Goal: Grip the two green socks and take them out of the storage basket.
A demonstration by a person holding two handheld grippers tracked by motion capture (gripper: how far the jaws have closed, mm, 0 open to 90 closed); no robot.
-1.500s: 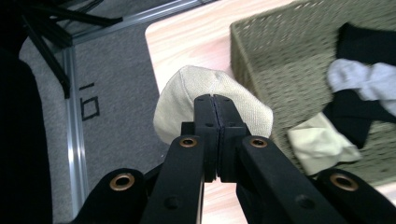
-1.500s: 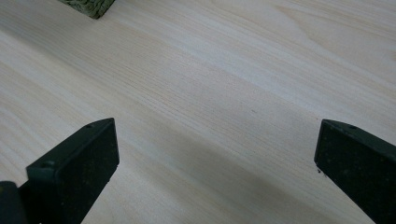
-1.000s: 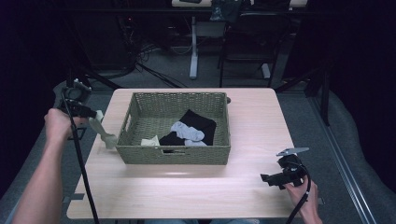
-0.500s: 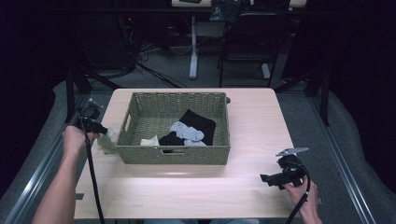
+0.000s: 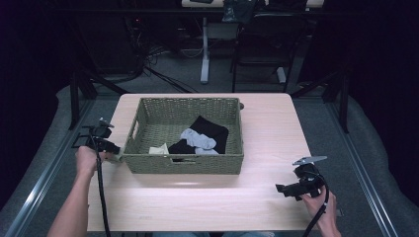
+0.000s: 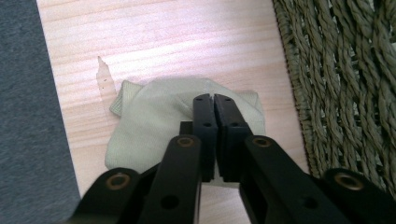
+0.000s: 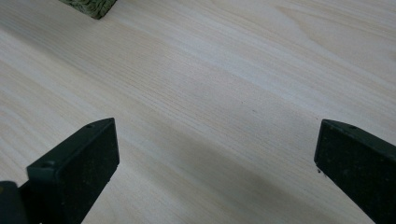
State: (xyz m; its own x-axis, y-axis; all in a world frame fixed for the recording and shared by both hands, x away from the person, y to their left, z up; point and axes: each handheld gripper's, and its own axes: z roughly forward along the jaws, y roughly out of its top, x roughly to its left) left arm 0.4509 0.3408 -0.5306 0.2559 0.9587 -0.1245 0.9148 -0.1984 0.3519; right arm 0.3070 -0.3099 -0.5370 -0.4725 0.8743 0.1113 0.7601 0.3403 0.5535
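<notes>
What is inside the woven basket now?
Inside the basket lie a black cloth, a grey sock and a pale cloth. Anything beneath them is covered.

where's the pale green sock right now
The pale green sock lies on the table just outside the basket's left end, pinched in the left gripper; the high view shows it at the table's left edge.
</notes>
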